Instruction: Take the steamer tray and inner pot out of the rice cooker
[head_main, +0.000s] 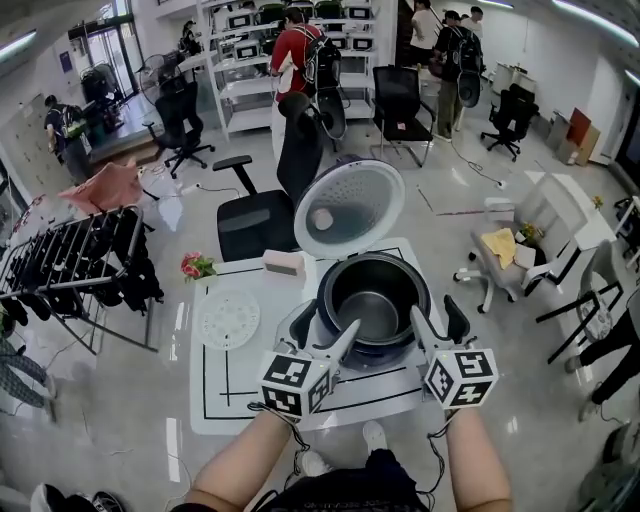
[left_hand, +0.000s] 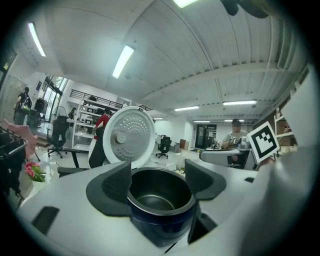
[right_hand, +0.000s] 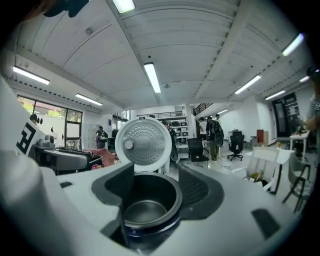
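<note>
In the head view, a white table carries the rice cooker. Its lid stands open at the far side. The dark inner pot sits inside the cooker. The steamer tray, a flat white round piece with holes, lies on the table to the left of the cooker, apart from it. A pink block and some pink flowers are at the far left part of the table. The left claw and the right claw are both at the near side of the cooker and point at it, one on each side.

In the left gripper view, the jaws of the left claw stand wide apart and hold nothing. The inner pot shows in the gap between them, and the pads do not press on it. The open lid rises behind.

In the right gripper view, the right claw is also wide open and it grips nothing. The inner pot shows between its two pads, with the lid upright behind it.
</note>
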